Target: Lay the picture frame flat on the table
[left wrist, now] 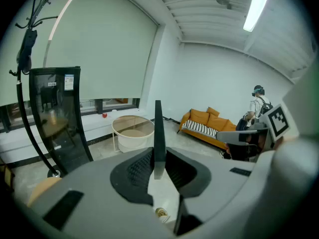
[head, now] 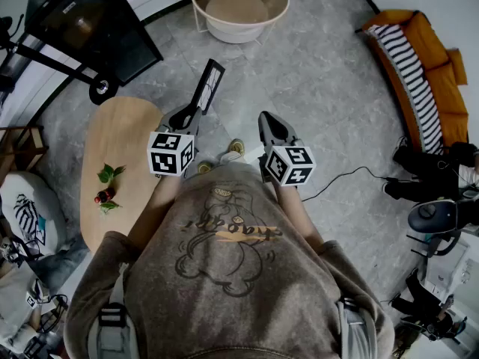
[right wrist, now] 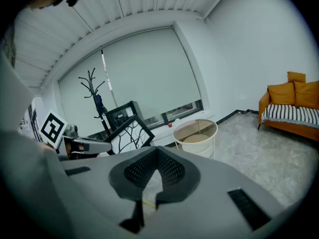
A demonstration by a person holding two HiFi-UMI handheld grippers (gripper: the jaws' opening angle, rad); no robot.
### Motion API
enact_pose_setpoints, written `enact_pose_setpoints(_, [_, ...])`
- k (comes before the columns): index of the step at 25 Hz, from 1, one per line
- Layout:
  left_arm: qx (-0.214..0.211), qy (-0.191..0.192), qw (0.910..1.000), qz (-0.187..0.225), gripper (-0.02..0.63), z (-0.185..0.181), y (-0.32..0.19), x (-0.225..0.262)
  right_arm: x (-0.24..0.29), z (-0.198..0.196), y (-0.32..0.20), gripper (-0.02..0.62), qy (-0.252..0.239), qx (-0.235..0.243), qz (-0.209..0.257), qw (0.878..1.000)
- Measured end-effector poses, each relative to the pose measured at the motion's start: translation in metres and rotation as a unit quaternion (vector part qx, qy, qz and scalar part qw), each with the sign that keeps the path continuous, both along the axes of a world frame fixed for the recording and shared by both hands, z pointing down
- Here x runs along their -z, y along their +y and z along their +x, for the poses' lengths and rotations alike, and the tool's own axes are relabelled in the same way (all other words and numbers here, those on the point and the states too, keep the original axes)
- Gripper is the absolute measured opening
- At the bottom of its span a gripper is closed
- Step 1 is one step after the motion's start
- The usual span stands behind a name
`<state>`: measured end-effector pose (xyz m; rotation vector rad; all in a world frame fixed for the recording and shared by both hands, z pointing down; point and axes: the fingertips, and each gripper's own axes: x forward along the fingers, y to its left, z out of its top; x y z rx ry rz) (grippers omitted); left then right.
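Note:
The picture frame (head: 208, 85) is black-edged with a branch drawing on white, and it is held up in the air over the floor. My left gripper (head: 194, 112) is shut on its lower edge. The left gripper view shows the frame (left wrist: 159, 133) edge-on, as a thin dark strip standing upright between the pads. In the right gripper view the frame (right wrist: 130, 136) shows its face, tilted like a diamond. My right gripper (head: 266, 118) hangs beside it, shut with nothing in it, its tips touching (right wrist: 157, 149). The oval wooden table (head: 123, 137) lies to the left of both grippers.
A sprig of green leaves with red berries (head: 106, 188) lies on the wooden table. A round white side table (head: 239, 6) stands ahead, a black panel on a wheeled stand (head: 90, 22) at far left, an orange sofa (head: 419, 58) at right. A cable (head: 344, 178) crosses the floor.

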<state>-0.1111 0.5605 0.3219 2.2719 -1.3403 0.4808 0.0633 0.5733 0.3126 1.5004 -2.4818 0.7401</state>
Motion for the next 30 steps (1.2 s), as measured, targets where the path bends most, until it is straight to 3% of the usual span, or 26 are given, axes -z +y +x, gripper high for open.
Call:
enact_pose_setpoints(5, [-0.002, -0.004, 1.0, 0.001, 0.083, 0.008, -0.019, 0.0, 0.002, 0.008, -0.021, 0.02, -0.023, -0.001, 0.004, 1.0])
enact_pose_setpoints(20, [0.025, 0.014, 0.9995, 0.013, 0.081, 0.035, -0.085, 0.012, -0.006, 0.036, -0.083, 0.02, -0.016, 0.034, -0.008, 0.999])
enact_pose_setpoints(30, [0.029, 0.017, 0.9994, 0.012, 0.082, 0.044, -0.125, 0.006, -0.021, 0.054, -0.117, 0.02, -0.017, 0.026, -0.021, 0.999])
